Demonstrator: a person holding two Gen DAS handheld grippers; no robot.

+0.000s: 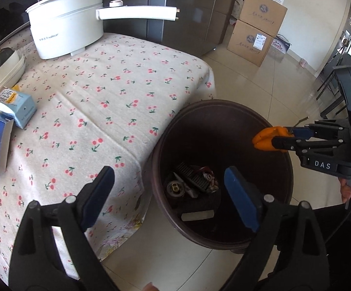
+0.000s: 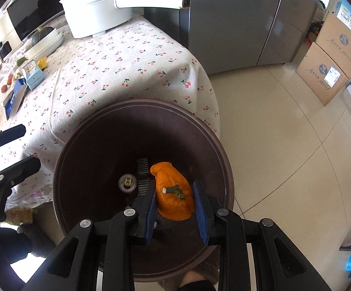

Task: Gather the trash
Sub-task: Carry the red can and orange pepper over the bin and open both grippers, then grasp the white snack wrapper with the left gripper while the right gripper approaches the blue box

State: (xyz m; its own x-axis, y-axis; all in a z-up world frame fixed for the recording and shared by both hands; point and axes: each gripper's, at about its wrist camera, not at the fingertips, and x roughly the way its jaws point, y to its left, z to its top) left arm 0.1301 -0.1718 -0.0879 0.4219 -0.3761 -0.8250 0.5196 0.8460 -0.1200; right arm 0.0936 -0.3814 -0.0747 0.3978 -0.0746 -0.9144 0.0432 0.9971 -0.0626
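Observation:
A dark brown trash bin stands on the floor beside the table; it also shows in the right wrist view. A crushed can and wrappers lie at its bottom. My right gripper is shut on an orange peel and holds it over the bin's opening; the peel also shows in the left wrist view. My left gripper is open and empty, above the table edge and the bin's near rim. Blue cartons lie on the table at the left.
A table with a cherry-print cloth carries a white pot with a long handle, a dish with a squash and small boxes. Cardboard boxes are stacked on the tiled floor by a grey fridge.

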